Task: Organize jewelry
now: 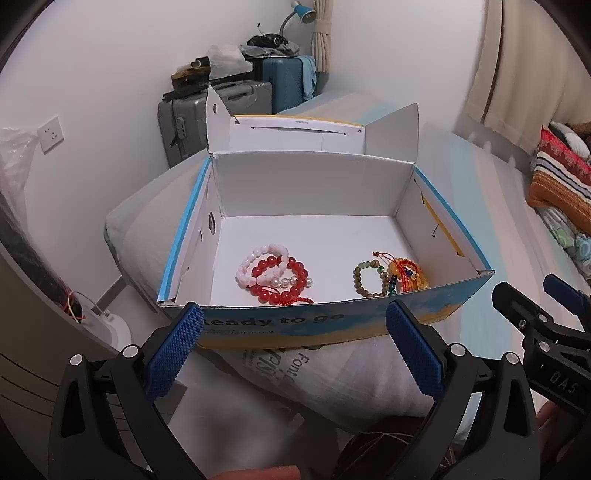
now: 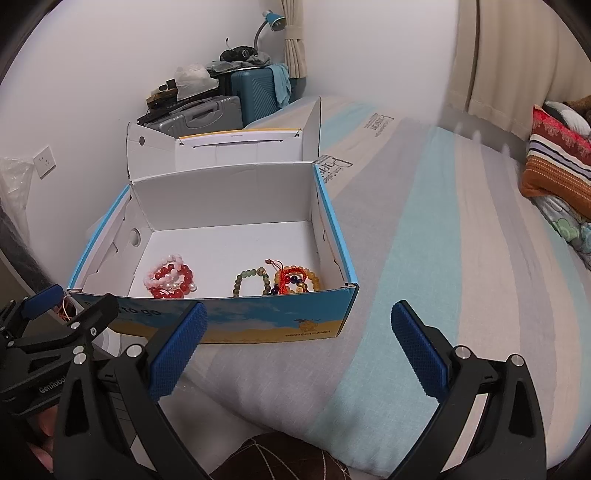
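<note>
A: Where does the jewelry sit?

B: All of it lies on the white floor of the open cardboard box (image 1: 321, 236), which rests on the striped bed (image 2: 424, 258). The lid flap (image 1: 295, 136) stands up at the box's 12 o'clock side. In the left wrist view, the near wall with its blue and yellow print is at 6 o'clock.

A: How are the pieces grouped?

B: Two clusters, well apart. Toward 7 o'clock on the box floor, a pink bead bracelet (image 1: 258, 264) overlaps a red bead bracelet (image 1: 280, 278), with a short row of pearl beads (image 1: 291, 282) lying across the red one. Toward 5 o'clock, a green-brown bead bracelet (image 1: 369, 278) touches a tangle of amber beads (image 1: 413, 275) with orange-red cord and a few dark blue beads.

A: And the grippers?

B: The left gripper (image 1: 295, 347) hangs just outside the near wall, fingers spread wide, grasping nothing. The right gripper (image 2: 299, 343) is likewise released and empty, its left pad (image 2: 177, 354) in front of the box's printed wall, the other over the bedsheet. Each gripper shows at the edge of the other's view.

A: Anything behind the box?

B: At 12 o'clock, against the wall, stand a grey suitcase (image 1: 192, 118) and a teal suitcase (image 1: 284, 88) piled with clutter, and a blue desk lamp (image 1: 303, 11). A striped pillow (image 2: 554, 166) lies at 3 o'clock.
</note>
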